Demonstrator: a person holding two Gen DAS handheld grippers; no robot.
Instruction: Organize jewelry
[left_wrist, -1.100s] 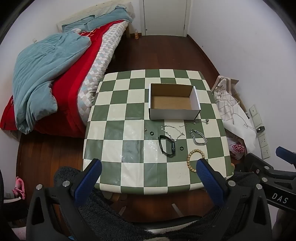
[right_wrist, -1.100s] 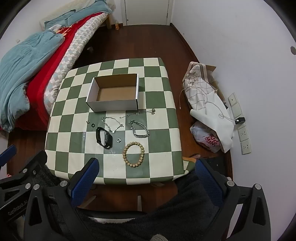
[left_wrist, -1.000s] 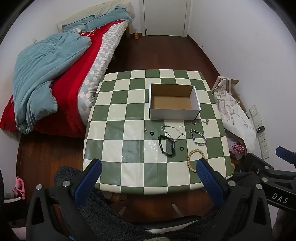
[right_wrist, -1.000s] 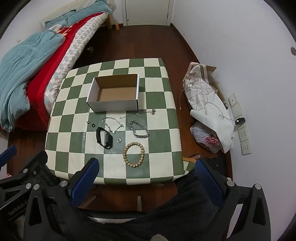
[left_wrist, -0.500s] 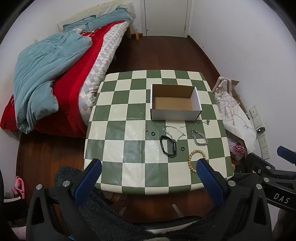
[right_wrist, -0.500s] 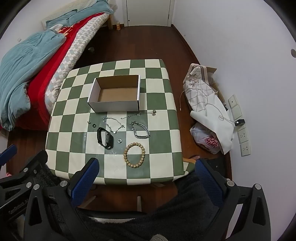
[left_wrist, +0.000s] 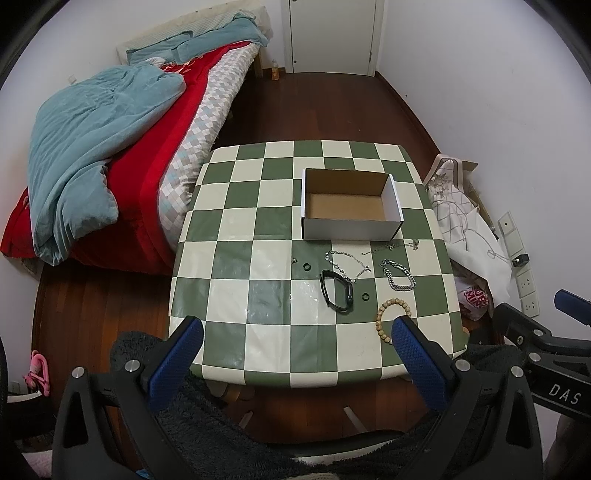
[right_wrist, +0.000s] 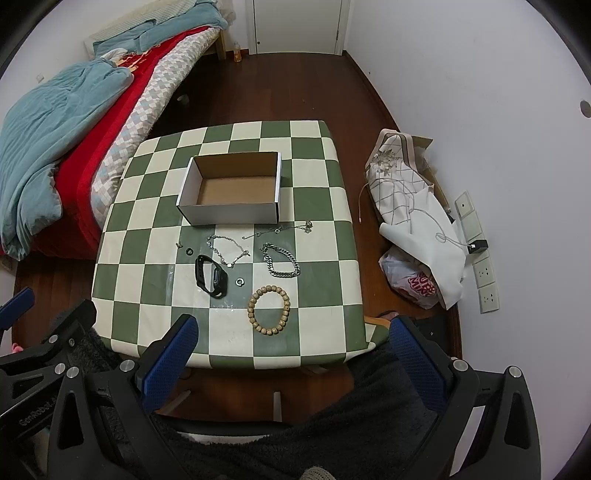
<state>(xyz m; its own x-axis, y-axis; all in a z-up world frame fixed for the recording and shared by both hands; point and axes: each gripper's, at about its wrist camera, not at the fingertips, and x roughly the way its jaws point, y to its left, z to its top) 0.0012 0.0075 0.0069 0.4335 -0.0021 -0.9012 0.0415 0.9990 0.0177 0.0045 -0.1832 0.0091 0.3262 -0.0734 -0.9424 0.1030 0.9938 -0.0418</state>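
Note:
An open white cardboard box (left_wrist: 349, 224) (right_wrist: 229, 216) stands empty on the green-and-white checkered table (left_wrist: 236, 280) (right_wrist: 147, 280). In front of it lie a black wristband (left_wrist: 337, 291) (right_wrist: 211, 276), a wooden bead bracelet (left_wrist: 384, 318) (right_wrist: 269, 310), a thick silver chain bracelet (left_wrist: 398, 274) (right_wrist: 280, 260), a thin silver chain (left_wrist: 347, 264) (right_wrist: 227, 249), a fine necklace (right_wrist: 280, 230) and small rings (right_wrist: 240, 282). My left gripper (left_wrist: 295, 345) and right gripper (right_wrist: 291, 341) are open and empty, held above and short of the table's near edge.
A bed with a red quilt and blue blanket (left_wrist: 96, 147) (right_wrist: 55, 122) stands left of the table. A white cloth bag (right_wrist: 413, 206) and a plastic bag (right_wrist: 413, 284) lie on the wooden floor at the right wall. A closed door (left_wrist: 332, 33) is at the far end.
Both views have shifted very slightly; the table items sit a touch lower in frame. Nothing on the table has moved and both grippers stay open.

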